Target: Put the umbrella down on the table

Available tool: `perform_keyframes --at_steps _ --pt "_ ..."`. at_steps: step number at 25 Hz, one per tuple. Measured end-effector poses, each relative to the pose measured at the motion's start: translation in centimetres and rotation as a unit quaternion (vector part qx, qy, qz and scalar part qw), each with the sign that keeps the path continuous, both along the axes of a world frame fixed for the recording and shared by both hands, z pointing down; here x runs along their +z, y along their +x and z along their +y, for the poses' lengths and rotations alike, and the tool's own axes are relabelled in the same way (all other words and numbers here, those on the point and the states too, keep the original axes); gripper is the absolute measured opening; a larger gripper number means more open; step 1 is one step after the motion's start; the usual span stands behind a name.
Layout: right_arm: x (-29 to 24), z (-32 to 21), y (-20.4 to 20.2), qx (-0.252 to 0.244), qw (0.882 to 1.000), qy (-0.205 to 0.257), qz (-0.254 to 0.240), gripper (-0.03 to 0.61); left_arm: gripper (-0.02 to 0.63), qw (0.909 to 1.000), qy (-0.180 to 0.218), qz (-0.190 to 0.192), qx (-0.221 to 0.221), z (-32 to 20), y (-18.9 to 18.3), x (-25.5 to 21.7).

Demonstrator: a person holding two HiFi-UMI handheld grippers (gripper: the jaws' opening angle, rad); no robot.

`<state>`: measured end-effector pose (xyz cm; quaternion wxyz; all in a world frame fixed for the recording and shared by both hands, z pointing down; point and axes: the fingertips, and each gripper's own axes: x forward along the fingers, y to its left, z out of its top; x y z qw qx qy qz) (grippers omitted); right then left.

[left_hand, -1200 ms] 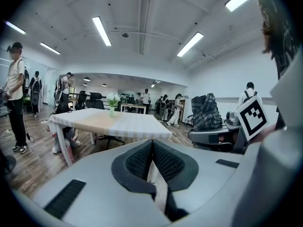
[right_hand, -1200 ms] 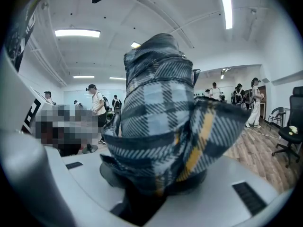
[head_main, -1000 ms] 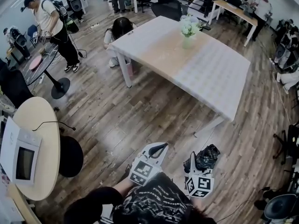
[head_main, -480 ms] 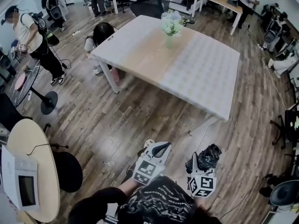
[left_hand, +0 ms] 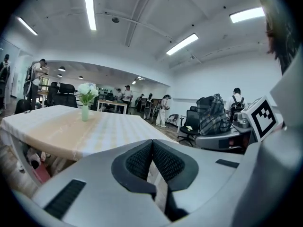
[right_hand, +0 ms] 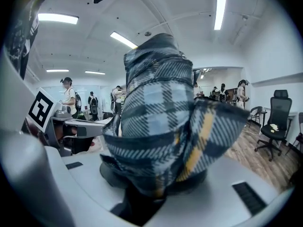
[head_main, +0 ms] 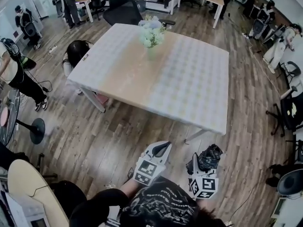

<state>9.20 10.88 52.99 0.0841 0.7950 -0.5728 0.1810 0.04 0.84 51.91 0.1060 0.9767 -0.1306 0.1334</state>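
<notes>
A folded plaid umbrella (head_main: pixel 209 156), dark blue with yellow stripes, sits between the jaws of my right gripper (head_main: pixel 202 162). It fills the right gripper view as a bundle of cloth (right_hand: pixel 163 122), and the jaws are shut on it. My left gripper (head_main: pixel 164 147) is beside it on the left, over the wooden floor. Its black pads (left_hand: pixel 142 160) meet with nothing between them. The big table (head_main: pixel 189 89) with a checked cloth lies ahead of both grippers. A vase of white flowers (head_main: pixel 151 32) stands near its far edge. The left gripper view shows the table (left_hand: pixel 57 126) and the umbrella (left_hand: pixel 214 115).
A person crouches at the table's left side (head_main: pixel 75 56). A black office chair (head_main: pixel 120 11) stands behind the table. A round table (head_main: pixel 28 190) is at the lower left. Several people and chairs are along the room's edges, with another chair (head_main: pixel 289 112) at the right.
The table has come closer and now lies straight ahead in the head view. Both grippers keep their places before the body. The umbrella stays in the right jaws.
</notes>
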Motion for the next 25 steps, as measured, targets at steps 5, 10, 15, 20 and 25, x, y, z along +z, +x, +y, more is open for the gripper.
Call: perform_keyframes --at_steps 5,10,15,20,25 --pt "0.0 -6.1 2.0 0.032 0.999 0.004 -0.005 0.153 0.02 0.9994 0.004 -0.004 0.034 -6.5 2.6 -0.1" --pt "0.6 -11.4 3.4 0.049 0.999 0.003 -0.007 0.153 0.02 0.9984 0.008 -0.004 0.056 -12.0 4.7 0.2" --pt "1.1 -14.5 4.2 0.052 0.999 0.001 -0.013 0.153 0.02 0.9985 0.011 -0.011 0.052 -15.5 5.9 0.5" --pt "1.8 -16.6 4.8 0.035 0.999 -0.01 -0.023 0.153 0.02 0.9995 -0.001 -0.019 0.026 -17.7 6.2 1.2" --pt "1.8 -19.1 6.6 0.004 1.0 -0.011 -0.018 0.153 0.02 0.9997 -0.018 -0.019 0.004 -19.5 7.5 1.7"
